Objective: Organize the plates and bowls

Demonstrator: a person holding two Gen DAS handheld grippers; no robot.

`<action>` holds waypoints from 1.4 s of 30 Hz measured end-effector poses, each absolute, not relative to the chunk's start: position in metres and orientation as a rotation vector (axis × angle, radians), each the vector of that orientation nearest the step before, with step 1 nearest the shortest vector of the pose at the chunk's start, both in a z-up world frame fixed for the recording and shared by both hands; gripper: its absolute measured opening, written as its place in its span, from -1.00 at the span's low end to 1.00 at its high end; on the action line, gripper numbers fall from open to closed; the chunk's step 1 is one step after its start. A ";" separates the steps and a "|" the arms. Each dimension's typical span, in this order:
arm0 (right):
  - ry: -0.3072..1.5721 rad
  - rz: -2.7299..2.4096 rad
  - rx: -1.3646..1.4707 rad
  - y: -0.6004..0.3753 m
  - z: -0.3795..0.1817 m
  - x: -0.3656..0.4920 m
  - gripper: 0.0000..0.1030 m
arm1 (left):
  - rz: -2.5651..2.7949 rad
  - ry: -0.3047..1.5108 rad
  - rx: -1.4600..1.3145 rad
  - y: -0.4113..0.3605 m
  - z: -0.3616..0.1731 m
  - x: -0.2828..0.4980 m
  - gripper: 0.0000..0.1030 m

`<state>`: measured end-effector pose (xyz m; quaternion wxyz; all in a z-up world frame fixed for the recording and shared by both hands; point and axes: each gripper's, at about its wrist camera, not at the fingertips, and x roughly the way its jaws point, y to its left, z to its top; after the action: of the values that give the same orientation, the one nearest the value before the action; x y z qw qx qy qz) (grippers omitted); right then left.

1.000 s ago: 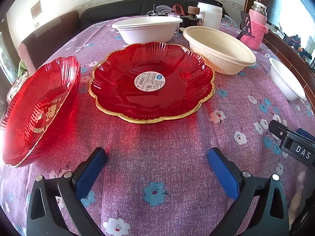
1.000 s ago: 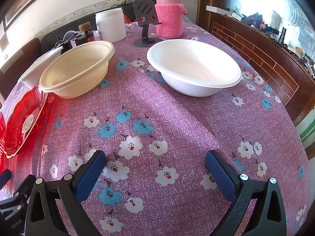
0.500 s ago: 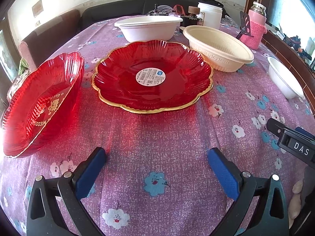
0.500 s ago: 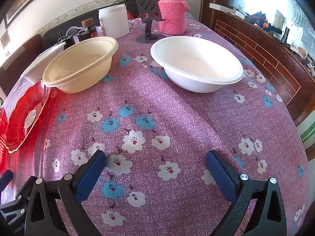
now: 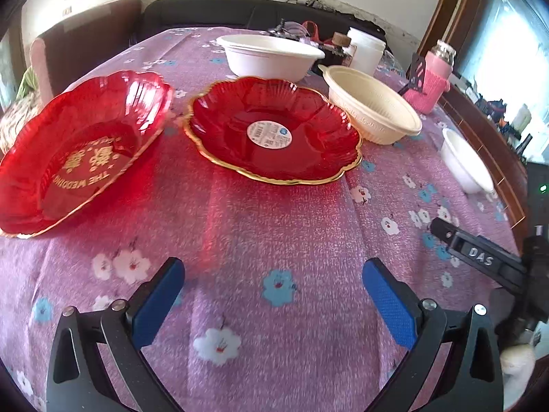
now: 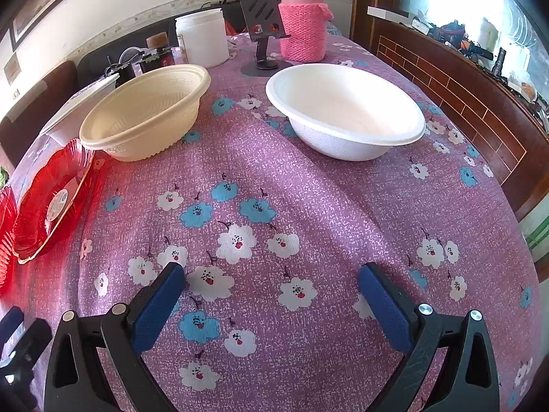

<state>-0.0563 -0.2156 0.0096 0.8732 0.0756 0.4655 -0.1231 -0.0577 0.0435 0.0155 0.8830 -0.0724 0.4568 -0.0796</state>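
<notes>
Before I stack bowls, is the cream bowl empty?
Empty: the cream bowl sits upright on the tablecloth, and its ribbed inside shows bare down to the bottom.

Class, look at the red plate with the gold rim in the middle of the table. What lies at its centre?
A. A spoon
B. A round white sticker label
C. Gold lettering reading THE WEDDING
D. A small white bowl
B: a round white sticker label sits at the centre of the gold-rimmed red plate; the gold lettering is on the other red plate to its left.
</notes>
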 end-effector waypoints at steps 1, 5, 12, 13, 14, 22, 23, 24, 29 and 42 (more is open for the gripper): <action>0.976 -0.258 0.154 -0.215 0.009 -0.056 0.98 | -0.166 0.939 -0.167 0.048 0.020 -0.062 1.00; 0.992 -0.261 0.153 -0.215 0.009 -0.056 0.98 | -0.138 0.850 -0.173 0.066 0.041 -0.084 1.00; 0.999 -0.254 0.141 -0.213 0.009 -0.062 0.98 | 0.027 0.587 -0.105 0.088 0.088 -0.126 1.00; 1.000 -0.253 0.137 -0.212 0.009 -0.063 0.98 | 0.045 0.569 -0.098 0.091 0.095 -0.128 1.00; 1.001 -0.254 0.133 -0.211 0.009 -0.063 0.98 | 0.067 0.562 -0.078 0.093 0.100 -0.129 1.00; 0.987 -0.196 0.151 -0.202 0.022 -0.074 0.97 | 0.041 0.636 -0.078 0.107 0.102 -0.124 1.00; 0.955 -0.186 0.138 -0.198 0.030 -0.078 0.98 | 0.035 0.642 -0.077 0.108 0.102 -0.121 1.00; 0.925 -0.172 0.125 -0.192 0.038 -0.081 0.98 | 0.035 0.647 -0.070 0.107 0.101 -0.120 1.00; 0.683 -0.114 0.100 -0.166 0.091 -0.097 0.98 | 0.042 0.653 -0.048 0.107 0.101 -0.113 1.00; 0.731 0.022 0.198 -0.119 0.091 -0.034 0.98 | 0.116 0.592 -0.016 0.117 0.123 -0.086 1.00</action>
<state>-0.0343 -0.1190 0.0908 0.9291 0.0968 0.3568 0.0109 -0.0858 0.1171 0.1225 0.9548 -0.0077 0.2916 0.0573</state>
